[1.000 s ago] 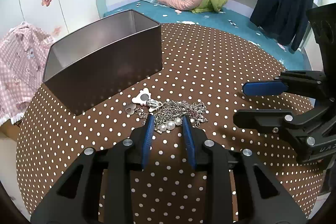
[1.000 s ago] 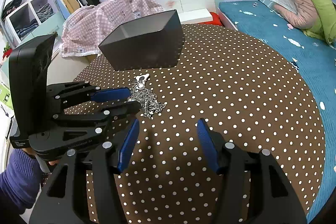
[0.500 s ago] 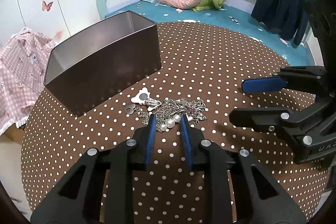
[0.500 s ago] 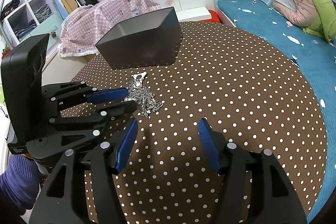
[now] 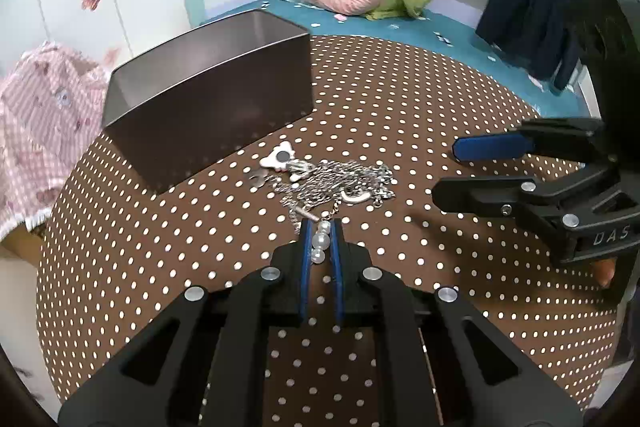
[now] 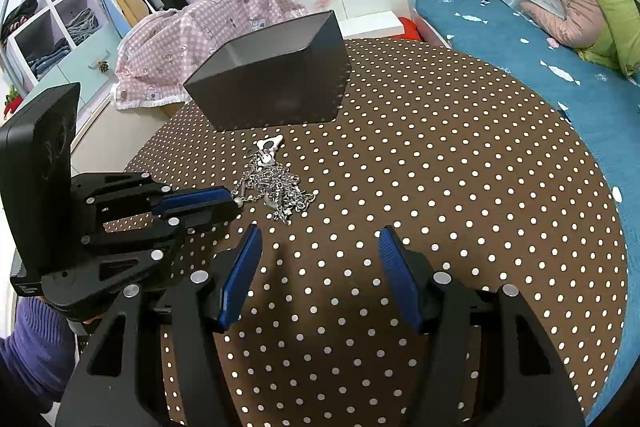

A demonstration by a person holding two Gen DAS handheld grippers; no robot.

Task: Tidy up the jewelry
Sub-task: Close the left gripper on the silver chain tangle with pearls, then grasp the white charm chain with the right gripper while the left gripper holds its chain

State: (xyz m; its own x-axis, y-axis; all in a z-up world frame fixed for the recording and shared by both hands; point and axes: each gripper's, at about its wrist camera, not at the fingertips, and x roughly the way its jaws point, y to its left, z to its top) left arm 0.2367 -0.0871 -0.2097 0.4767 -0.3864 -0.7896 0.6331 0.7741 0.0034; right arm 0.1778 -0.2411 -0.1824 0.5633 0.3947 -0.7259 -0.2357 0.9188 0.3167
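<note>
Left gripper (image 5: 321,233) is clenched on the pearl strand (image 5: 321,242); the blue fingers (image 5: 306,247) pinch the white beads between them, low over the tabletop (image 5: 440,87). The strand trails off into the jewelry pile (image 5: 332,183), a tangle of silver chains with a white bear-shaped charm (image 5: 280,157) at its far end. The pile sits toward the left side of the tabletop, just in front of the grey metal box (image 5: 208,87), near it but not touching. The box stands open-topped at the far left edge; can't tell what's inside.

Right gripper (image 6: 320,247) is released, with jaws spread wide and nothing between them, hovering over bare polka-dot cloth on the near side of the pile. From the left wrist view it (image 5: 448,171) sits to the right of the chains, apart from them.

Pink checked cloth (image 6: 192,39) lies beyond the table's left edge.
</note>
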